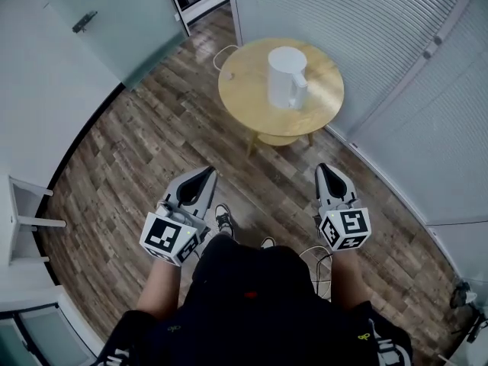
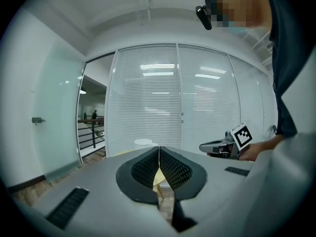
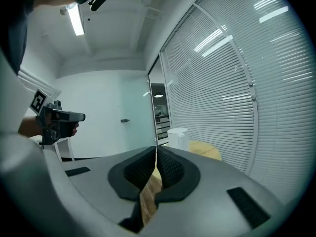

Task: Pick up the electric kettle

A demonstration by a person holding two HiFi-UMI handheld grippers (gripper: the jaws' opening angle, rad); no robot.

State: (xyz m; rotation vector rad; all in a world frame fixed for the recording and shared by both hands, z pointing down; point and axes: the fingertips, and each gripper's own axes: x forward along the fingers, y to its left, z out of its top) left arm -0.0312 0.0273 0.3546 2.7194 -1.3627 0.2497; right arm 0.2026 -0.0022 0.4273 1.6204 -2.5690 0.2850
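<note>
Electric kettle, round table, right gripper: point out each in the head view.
electric kettle [image 1: 286,78], head view, middle of its white body.
round table [image 1: 242,90], head view, bare wooden top left of the kettle.
right gripper [image 1: 324,168], head view, between its closed fingertips.

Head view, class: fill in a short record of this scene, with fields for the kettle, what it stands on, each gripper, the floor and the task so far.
kettle: white electric kettle, upright
support: round wooden table, with the kettle standing on its top
left gripper: jaws together, empty, short of the table
right gripper: jaws together, empty, short of the table
floor: wood planks
task so far: kettle not yet touched
</note>
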